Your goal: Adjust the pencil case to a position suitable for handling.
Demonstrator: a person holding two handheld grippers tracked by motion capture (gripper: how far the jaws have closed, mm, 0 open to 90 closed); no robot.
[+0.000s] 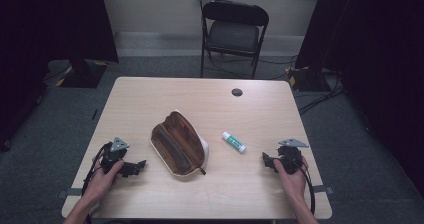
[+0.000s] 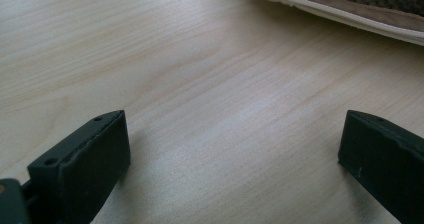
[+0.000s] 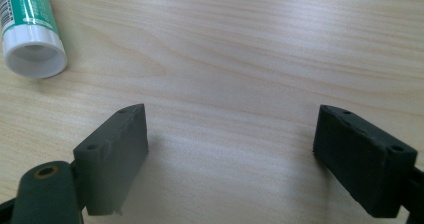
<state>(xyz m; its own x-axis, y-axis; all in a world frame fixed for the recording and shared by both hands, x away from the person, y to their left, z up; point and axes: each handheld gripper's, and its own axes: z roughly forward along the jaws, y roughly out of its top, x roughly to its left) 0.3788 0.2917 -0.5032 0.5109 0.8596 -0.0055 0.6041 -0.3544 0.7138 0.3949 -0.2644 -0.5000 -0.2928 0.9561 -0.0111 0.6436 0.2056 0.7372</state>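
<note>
High view: pencil case (image 1: 178, 144) centre, glue stick (image 1: 234, 142) to its right. Left gripper (image 2: 235, 149) and right gripper (image 3: 230, 149) released w/ nothing between (barcode readable upper left, right gripper view).

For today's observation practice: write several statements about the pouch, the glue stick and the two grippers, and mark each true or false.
1. The pouch lies open on the table. True.
2. The glue stick is inside the pouch. False: it lies on the table, to the pouch's right.
3. The right gripper holds the glue stick. False: its jaws are open with nothing between them.
4. The left gripper is open, near the pouch's edge. True.
5. A chair stands beyond the table. True.
</note>
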